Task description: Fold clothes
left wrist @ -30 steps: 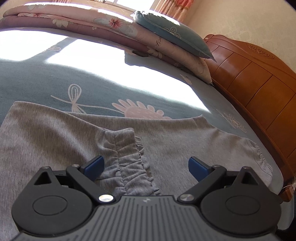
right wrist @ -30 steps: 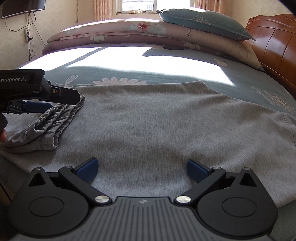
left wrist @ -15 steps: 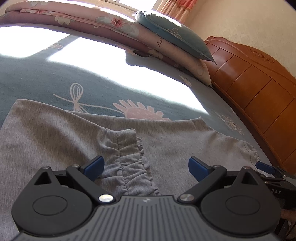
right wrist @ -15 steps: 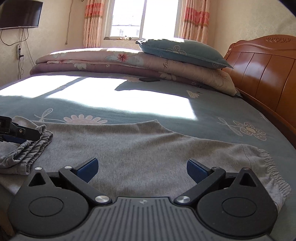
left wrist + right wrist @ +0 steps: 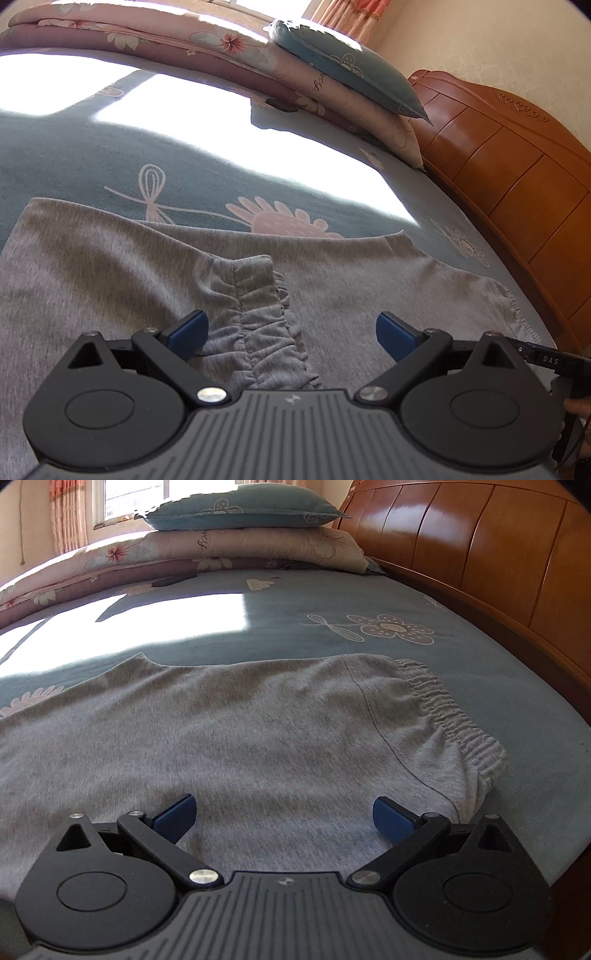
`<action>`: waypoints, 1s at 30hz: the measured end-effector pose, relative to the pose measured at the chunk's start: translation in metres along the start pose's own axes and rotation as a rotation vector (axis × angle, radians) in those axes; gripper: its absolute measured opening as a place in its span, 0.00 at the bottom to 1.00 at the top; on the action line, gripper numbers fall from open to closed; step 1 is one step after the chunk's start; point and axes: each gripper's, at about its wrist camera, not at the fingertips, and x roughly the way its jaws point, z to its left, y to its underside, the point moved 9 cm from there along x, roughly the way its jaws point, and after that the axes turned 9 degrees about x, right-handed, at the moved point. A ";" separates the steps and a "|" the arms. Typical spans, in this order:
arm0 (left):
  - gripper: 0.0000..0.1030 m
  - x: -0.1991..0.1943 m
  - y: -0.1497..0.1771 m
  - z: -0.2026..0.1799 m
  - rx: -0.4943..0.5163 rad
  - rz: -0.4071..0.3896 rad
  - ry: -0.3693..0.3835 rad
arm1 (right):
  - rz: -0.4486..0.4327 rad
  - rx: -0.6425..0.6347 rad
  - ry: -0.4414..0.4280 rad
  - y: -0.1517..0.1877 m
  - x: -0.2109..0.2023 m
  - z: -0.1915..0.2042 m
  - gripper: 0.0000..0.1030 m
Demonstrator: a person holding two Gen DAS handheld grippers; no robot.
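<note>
Grey trousers (image 5: pixel 369 288) lie flat on the blue floral bedsheet (image 5: pixel 110 162). One gathered elastic cuff (image 5: pixel 258 317) is folded over onto the grey cloth. My left gripper (image 5: pixel 291 330) is open and empty, just above that cuff. In the right wrist view the trousers (image 5: pixel 240 731) end in another gathered elastic edge (image 5: pixel 450 716) at the right. My right gripper (image 5: pixel 284 818) is open and empty, low over the cloth near that edge. Its tip also shows in the left wrist view (image 5: pixel 554 360).
A folded floral quilt (image 5: pixel 184 40) and a blue pillow (image 5: pixel 343 70) are stacked at the far side of the bed. A wooden headboard (image 5: pixel 517 166) runs along the right; it also shows in the right wrist view (image 5: pixel 498 542).
My right gripper has swung right along the trousers, from the folded cuff side to the elastic edge near the headboard. My left gripper has stayed over the folded cuff.
</note>
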 end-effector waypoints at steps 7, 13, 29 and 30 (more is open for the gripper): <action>0.94 0.001 0.001 -0.002 0.026 0.004 -0.009 | 0.020 -0.105 0.008 0.001 0.015 0.019 1.00; 0.94 0.000 0.000 0.000 0.011 0.003 0.002 | 0.066 -0.087 0.058 0.006 0.001 -0.003 1.00; 0.94 -0.002 0.001 -0.002 0.039 0.004 -0.007 | 0.147 -0.288 -0.076 0.040 -0.031 0.039 1.00; 0.94 -0.002 0.001 -0.002 0.033 0.003 -0.004 | 0.133 -0.299 -0.076 0.035 -0.034 0.040 1.00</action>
